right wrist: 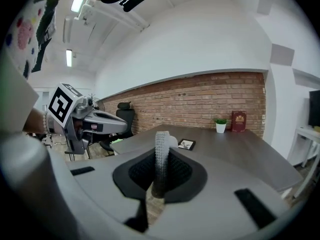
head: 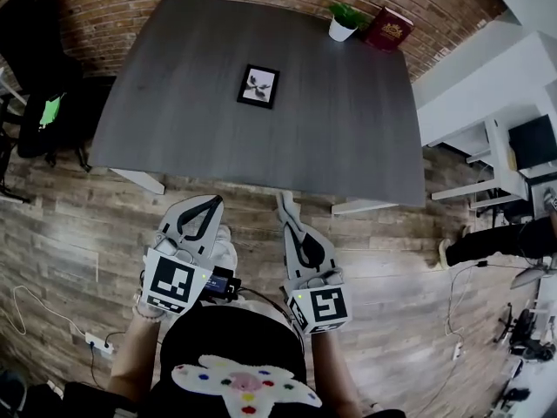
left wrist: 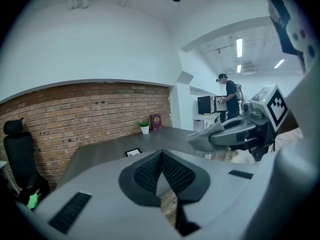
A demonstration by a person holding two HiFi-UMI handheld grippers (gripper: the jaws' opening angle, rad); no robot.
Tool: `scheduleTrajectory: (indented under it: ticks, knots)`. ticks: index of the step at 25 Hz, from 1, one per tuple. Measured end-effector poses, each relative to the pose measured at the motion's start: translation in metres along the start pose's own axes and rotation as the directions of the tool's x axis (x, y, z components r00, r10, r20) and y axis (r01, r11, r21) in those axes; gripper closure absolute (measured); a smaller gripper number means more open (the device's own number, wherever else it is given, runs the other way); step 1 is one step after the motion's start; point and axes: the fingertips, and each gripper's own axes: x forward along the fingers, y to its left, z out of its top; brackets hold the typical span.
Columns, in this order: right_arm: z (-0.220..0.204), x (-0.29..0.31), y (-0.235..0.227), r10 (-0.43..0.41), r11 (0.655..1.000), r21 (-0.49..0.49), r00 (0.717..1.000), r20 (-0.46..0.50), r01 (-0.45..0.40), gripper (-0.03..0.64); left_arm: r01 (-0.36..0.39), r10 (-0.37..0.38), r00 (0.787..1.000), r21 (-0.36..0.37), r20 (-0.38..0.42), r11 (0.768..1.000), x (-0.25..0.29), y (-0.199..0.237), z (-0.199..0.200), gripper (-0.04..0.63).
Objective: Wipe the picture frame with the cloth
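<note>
Standing back from the table [head: 348, 129] on the wooden floor [head: 78, 233], well apart from the picture frame [head: 258, 86], with no wiping begun. Grips the cloth [right wrist: 161, 140], a pale ribbed strip poking up past the tips, in the right gripper [right wrist: 160, 156] at 5 o'clock of the head view. Holds the left gripper [left wrist: 161, 154] at 7 o'clock, just beside its partner, pads pressed together on nothing. Finds the frame lying flat near the table's middle, toward 12 o'clock from both tools, with a potted plant [head: 343, 27] and a red book [head: 389, 28] farther off at 1 o'clock by the far edge. Counts as 1 step done, judging from this: cloth in the jaws. Leaves 3 more, most likely: closing in on the table, bringing the cloth down onto the frame, rubbing across its face and border. Shows no contact between cloth and frame, so none of the real work yet.
</note>
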Motion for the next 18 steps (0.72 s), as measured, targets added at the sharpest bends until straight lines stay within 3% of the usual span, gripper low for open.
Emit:
scheduleTrajectory:
  ticks: [7, 18]
  knots:
    - [0.028, 0.077, -0.027, -0.033, 0.999, 0.003, 0.999, -0.017, 0.033, 0.592, 0.041, -0.041, 0.999, 0.003, -0.008, 0.999, 0.054, 0.060, 0.012, 0.586]
    - [0.049, 0.161, -0.044, -0.030, 0.999, -0.022, 0.999, -0.030, 0.030, 0.592, 0.039, -0.039, 0.999, -0.020, -0.002, 0.999, 0.098, 0.127, 0.015, 0.586]
